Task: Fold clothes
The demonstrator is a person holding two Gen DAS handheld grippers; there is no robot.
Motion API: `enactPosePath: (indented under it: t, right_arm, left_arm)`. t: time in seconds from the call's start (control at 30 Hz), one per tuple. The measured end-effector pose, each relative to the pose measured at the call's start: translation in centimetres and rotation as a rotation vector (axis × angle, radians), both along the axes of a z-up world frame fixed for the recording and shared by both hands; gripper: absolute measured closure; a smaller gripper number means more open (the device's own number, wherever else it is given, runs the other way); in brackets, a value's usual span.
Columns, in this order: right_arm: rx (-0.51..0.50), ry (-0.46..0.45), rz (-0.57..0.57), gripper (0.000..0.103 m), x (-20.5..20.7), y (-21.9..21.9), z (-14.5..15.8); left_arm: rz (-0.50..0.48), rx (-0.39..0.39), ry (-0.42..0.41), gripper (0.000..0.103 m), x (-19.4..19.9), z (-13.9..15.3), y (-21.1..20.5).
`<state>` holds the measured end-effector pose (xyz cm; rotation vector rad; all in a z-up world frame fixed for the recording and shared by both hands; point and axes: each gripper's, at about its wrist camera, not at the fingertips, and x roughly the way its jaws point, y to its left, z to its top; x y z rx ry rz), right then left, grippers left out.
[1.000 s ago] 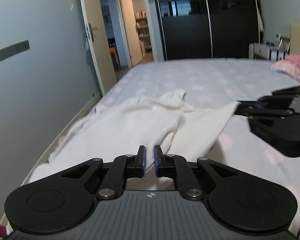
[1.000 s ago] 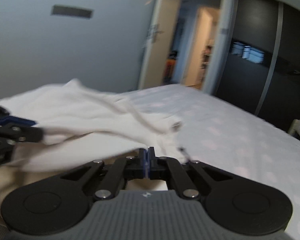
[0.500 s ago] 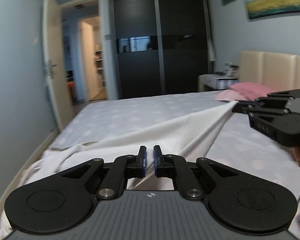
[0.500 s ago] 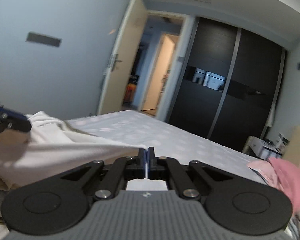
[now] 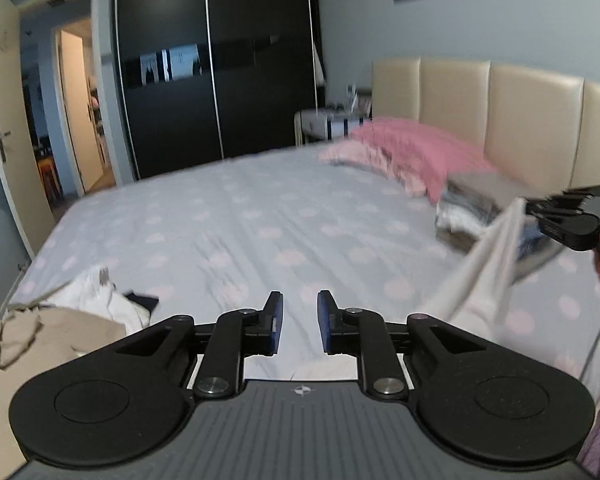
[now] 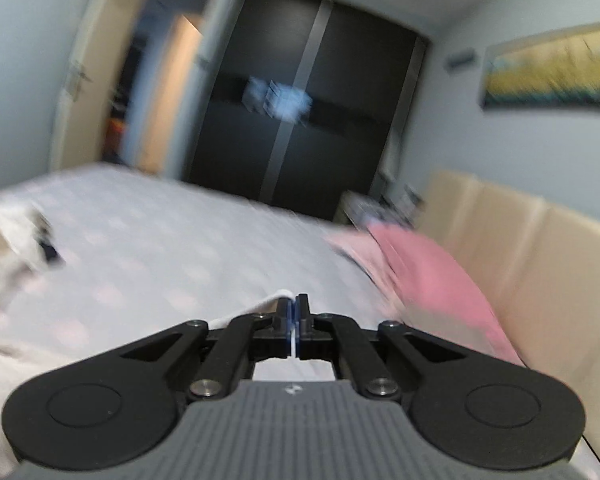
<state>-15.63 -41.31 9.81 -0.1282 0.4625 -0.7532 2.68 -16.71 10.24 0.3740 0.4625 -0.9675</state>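
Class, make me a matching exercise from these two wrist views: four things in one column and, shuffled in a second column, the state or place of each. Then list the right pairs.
Things:
1. left gripper
2. right gripper
3. pink pillow
4. beige garment

States or places:
A. by the headboard
B. open, holding nothing
C. crumpled at the bed's near left corner
D. shut on the white garment

Pairs: 1-B, 2-D, 3-A, 4-C

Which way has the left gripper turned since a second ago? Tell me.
Yes. The left gripper has swung right: the doorway slid from the view's centre to its left edge, and the headboard now fills the right.
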Motion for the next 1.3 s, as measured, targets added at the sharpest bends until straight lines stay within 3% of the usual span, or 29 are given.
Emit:
enactPosePath:
  t: [0.07, 0.17, 0.3, 0.43, 0.53, 0.6, 0.7, 0.83, 0.9, 0.93, 1.03, 1.13, 1.2, 1.23, 1.27, 1.3]
  right_arm:
    - [0.099, 0.076, -0.031, 0.102, -0.3, -1.8, -3.6]
    - [0.134, 0.164, -0.069, 0.102, -1.0, -3.6, -8.1]
    - [0.317, 0.275, -0.069, 0.101, -2.8, -6.5, -11.8]
    - [0.436, 0.347, -0.154, 0.098, -4.4, -6.8, -14.3]
    - [0.527, 0.286, -0.186, 0.083, -5.7, -7.2, -13.3]
    - [0.574, 0.235, -0.196, 0.066, -6.2, -7.7, -12.8]
    - [0.620, 0.143, -0.191, 0.065, -6.0, -8.8, -12.3]
    - [0.675, 0.101, -0.168, 0.057, -3.9, -10.7, -13.9]
    - [0.719, 0.106, -0.176, 0.038, -2.7, -11.9, -15.2]
    - [0.736, 0.122, -0.189, 0.035, -2.2, -12.4, -15.9]
    - [0.811, 0.161, -0.232, 0.035, -1.3, -13.6, -17.8]
    - [0.955, 0.127, -0.256, 0.037, -1.6, -14.2, -19.4]
    - [1.040, 0.099, -0.265, 0.062, -1.8, -14.2, -20.2]
    - [1.060, 0.095, -0.264, 0.068, -1.7, -14.0, -20.2]
    - [1.053, 0.098, -0.261, 0.082, -1.5, -13.7, -19.9]
    - [1.044, 0.102, -0.258, 0.085, -1.2, -13.3, -19.5]
  left_arm:
    - [0.002, 0.057, -0.006, 0.084, 0.3, -1.8, -0.7]
    - [0.004, 0.131, 0.019, 0.078, 1.4, -4.8, -1.5]
    - [0.022, 0.208, 0.066, 0.056, 2.0, -8.4, -1.8]
    - [0.045, 0.256, 0.132, 0.055, 4.0, -11.6, -2.8]
    - [0.040, 0.275, 0.165, 0.053, 5.3, -13.1, -3.7]
    - [0.039, 0.286, 0.165, 0.052, 6.2, -14.1, -4.6]
    - [0.039, 0.289, 0.190, 0.051, 7.5, -15.5, -6.3]
    - [0.026, 0.294, 0.244, 0.046, 9.0, -17.6, -8.7]
    - [0.027, 0.312, 0.259, 0.046, 9.5, -18.8, -9.7]
    - [0.026, 0.321, 0.269, 0.045, 9.7, -19.4, -10.1]
    - [0.027, 0.337, 0.309, 0.044, 10.3, -21.0, -10.7]
    - [0.058, 0.308, 0.357, 0.042, 10.9, -21.7, -10.6]
    - [0.082, 0.282, 0.409, 0.046, 11.4, -21.7, -10.4]
    - [0.084, 0.270, 0.423, 0.056, 11.4, -21.6, -10.4]
    - [0.084, 0.260, 0.434, 0.063, 11.4, -21.4, -10.4]
    - [0.075, 0.259, 0.428, 0.075, 11.2, -21.2, -10.4]
